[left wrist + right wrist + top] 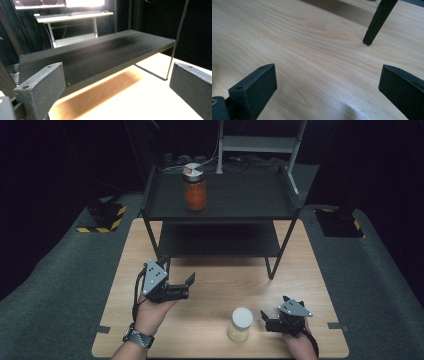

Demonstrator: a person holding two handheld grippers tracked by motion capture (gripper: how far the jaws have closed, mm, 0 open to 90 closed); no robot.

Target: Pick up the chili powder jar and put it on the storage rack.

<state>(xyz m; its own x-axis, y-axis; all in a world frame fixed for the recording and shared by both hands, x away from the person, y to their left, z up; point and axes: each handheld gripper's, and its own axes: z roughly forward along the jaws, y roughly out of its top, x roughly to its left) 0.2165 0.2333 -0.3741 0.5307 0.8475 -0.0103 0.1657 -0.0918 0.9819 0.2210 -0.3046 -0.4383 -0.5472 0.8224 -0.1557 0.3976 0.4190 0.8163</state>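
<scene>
Left gripper (187, 285): held over the wooden table (215, 280), jaws spread wide with nothing between them. In the left gripper view the jaws frame the lower shelf (100, 57) of the black two-tier rack (220, 207), which lies ahead of the fingertips; bare tabletop sits directly between them.

Right gripper (265, 320): held low at the near right of the table, jaws also wide apart and empty. In the right gripper view one rack leg (377, 22) stands ahead of the fingers, toward the right jaw, well clear of both.

White-lidded jar (240, 324) with pale contents: upright on the table, just beside the right gripper's fingertips, not touching them, not between the jaws.

Jar of red contents (194, 186) with a metal lid: upright on the rack's top shelf, well apart from both grippers.
</scene>
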